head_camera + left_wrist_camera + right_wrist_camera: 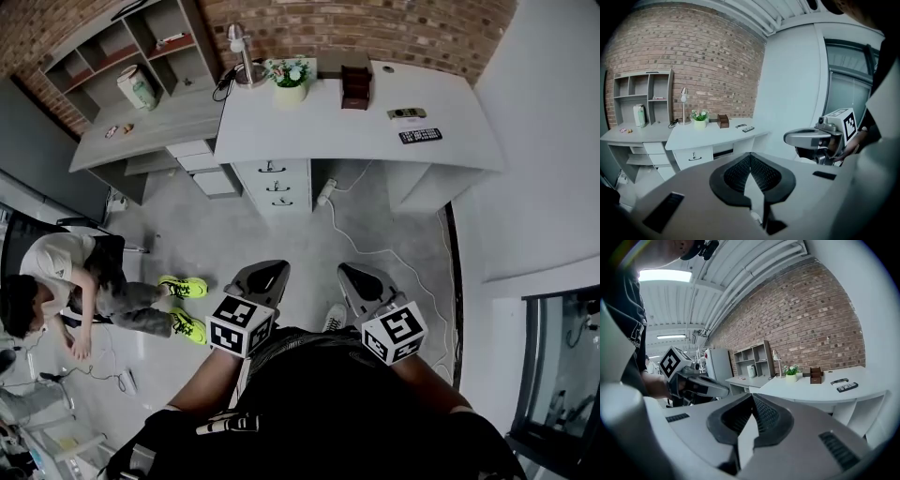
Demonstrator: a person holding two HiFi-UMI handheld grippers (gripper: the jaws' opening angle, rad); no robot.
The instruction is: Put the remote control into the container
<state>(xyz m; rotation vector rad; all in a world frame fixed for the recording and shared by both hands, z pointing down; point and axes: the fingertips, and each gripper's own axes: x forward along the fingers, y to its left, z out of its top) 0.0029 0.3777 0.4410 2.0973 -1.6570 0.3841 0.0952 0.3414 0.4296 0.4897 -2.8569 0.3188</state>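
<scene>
My left tool (pixel 261 276) and right tool (pixel 362 279) are closed and empty. The remote control (pixel 420 136) lies far ahead of them, so I'd step close before opening the right tool.

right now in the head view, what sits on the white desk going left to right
lamp -> potted plant -> brown container -> black remote

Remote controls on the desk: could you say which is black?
The black remote control, nearer the front edge of the desk; the paler remote control lies behind it.
</scene>
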